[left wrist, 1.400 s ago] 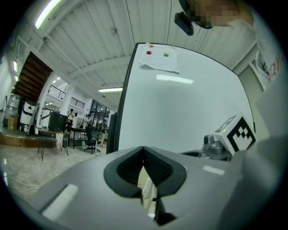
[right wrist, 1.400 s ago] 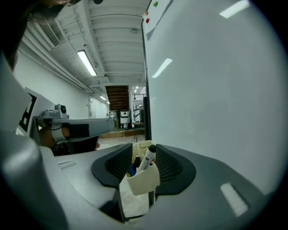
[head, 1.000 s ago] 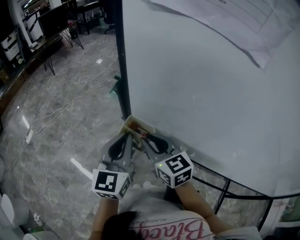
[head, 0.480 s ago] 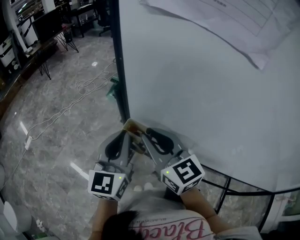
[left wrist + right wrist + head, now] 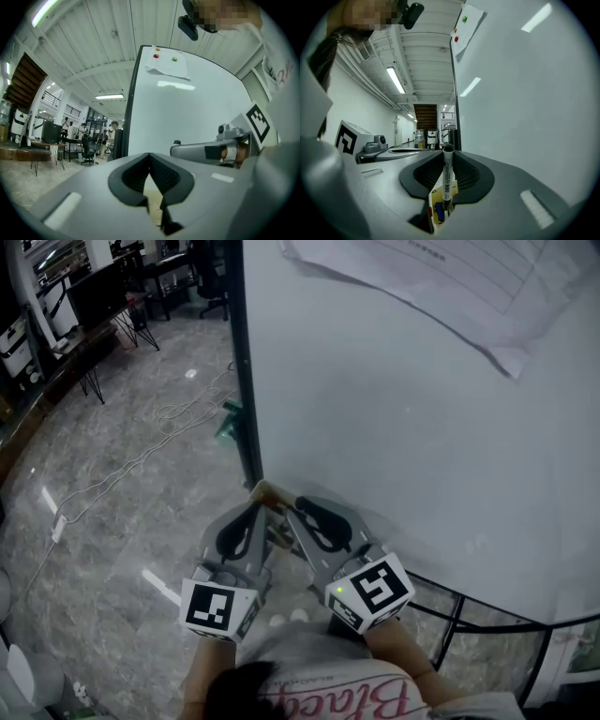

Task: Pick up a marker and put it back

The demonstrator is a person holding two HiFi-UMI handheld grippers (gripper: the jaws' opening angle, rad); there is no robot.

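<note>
A small tan marker box (image 5: pixel 266 492) sits at the whiteboard's (image 5: pixel 403 418) lower left corner. Both grippers point at it side by side. In the right gripper view a black-capped marker (image 5: pixel 447 178) stands upright between the pads of my right gripper (image 5: pixel 448 161), which is shut on it; its lower end is at the open box (image 5: pixel 435 212). The right gripper's tips (image 5: pixel 298 506) hide the marker in the head view. My left gripper (image 5: pixel 150 161) is shut and holds nothing, its tips (image 5: pixel 251 512) just short of the box.
The whiteboard's black frame post (image 5: pixel 246 381) rises right behind the box. A sheet of paper (image 5: pixel 441 277) hangs high on the board. Black stand bars (image 5: pixel 450 615) run low at the right. Cables (image 5: pixel 141 456) trail over the tiled floor to the left.
The right gripper's cube has slid a little to the right and down in the head view. Both grippers' tips have stayed at the box.
</note>
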